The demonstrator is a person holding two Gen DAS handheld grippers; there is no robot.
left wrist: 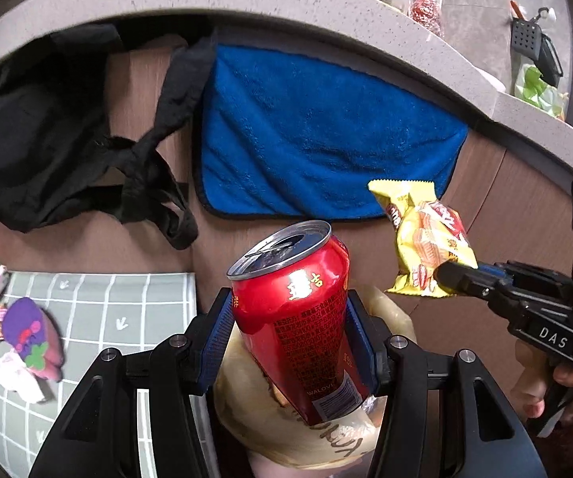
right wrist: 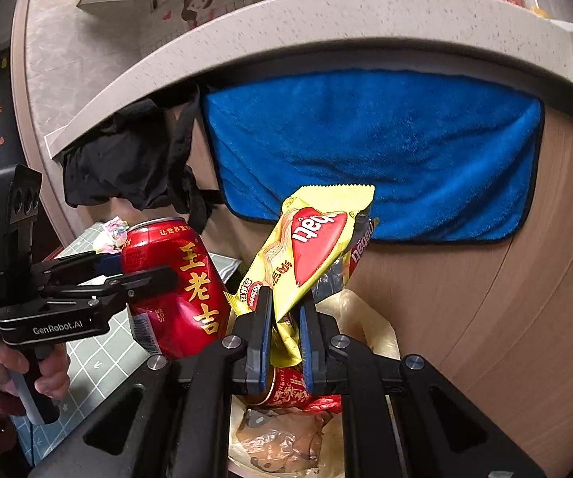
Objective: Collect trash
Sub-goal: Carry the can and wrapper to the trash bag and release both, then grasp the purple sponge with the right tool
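Trash bag mouth sits open right below both grippers, already part filled with a can and wrappers, some room left on top. Behind the bag: cabinet front with hanging blue towel and black cloth, countertop edge overhanging above, so no way forward. Left of the bag, grid-pattern mat holds scattered wrappers.

Red can: "王老吉". Left tool: "GenRobot.AI". Right tool: "DAS".
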